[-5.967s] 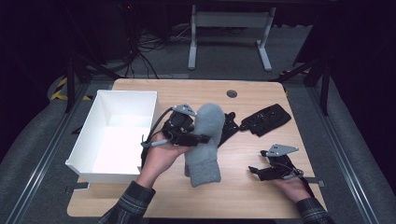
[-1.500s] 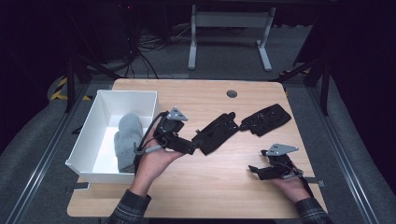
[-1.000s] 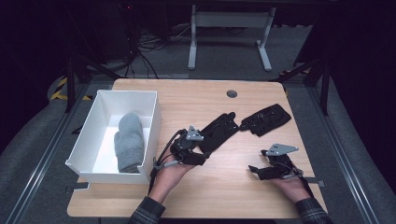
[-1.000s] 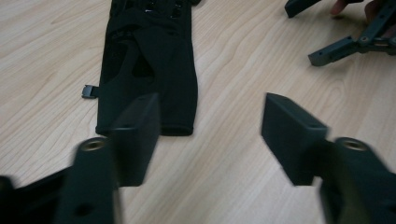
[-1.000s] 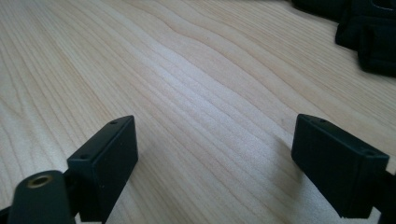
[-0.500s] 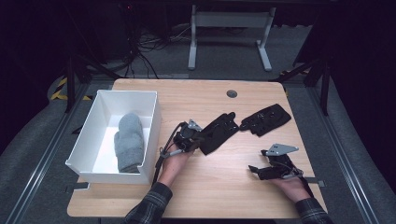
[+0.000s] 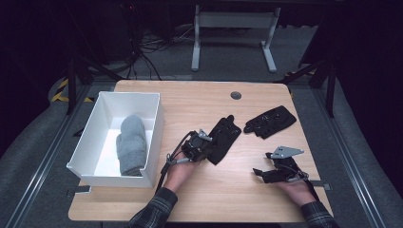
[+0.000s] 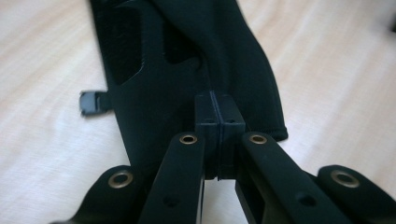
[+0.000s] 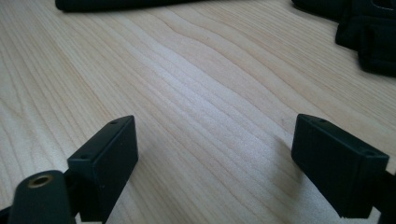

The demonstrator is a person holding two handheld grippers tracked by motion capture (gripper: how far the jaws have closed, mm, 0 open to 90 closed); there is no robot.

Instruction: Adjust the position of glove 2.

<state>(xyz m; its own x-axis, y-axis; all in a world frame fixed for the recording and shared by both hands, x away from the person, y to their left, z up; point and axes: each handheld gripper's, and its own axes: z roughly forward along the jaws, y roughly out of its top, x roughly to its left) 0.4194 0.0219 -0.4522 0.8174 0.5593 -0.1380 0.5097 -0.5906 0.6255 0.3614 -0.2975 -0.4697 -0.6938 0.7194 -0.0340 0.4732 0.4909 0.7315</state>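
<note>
A black glove (image 7: 227, 137) lies flat at mid-table. My left gripper (image 7: 208, 145) is low over the end nearest me. In the left gripper view its pads (image 8: 206, 122) are pressed together on the black glove (image 8: 159, 70), pinching a fold of fabric. A second black glove (image 7: 270, 121) lies farther right. My right gripper (image 7: 259, 173) rests near the front right, open, with bare wood between its fingers (image 9: 108, 154). A grey mitten (image 7: 132, 143) lies inside the white box (image 7: 156, 124).
The white box stands at the table's left edge. A small round grommet (image 7: 235, 95) sits near the far edge. The second black glove (image 9: 369, 32) shows at the top right of the right gripper view. Dark floor, cables and a stand lie beyond the table.
The grey mitten went from my left gripper into the white box. The left gripper then moved right and down to the black glove and its jaws came together. The right gripper stayed put.
</note>
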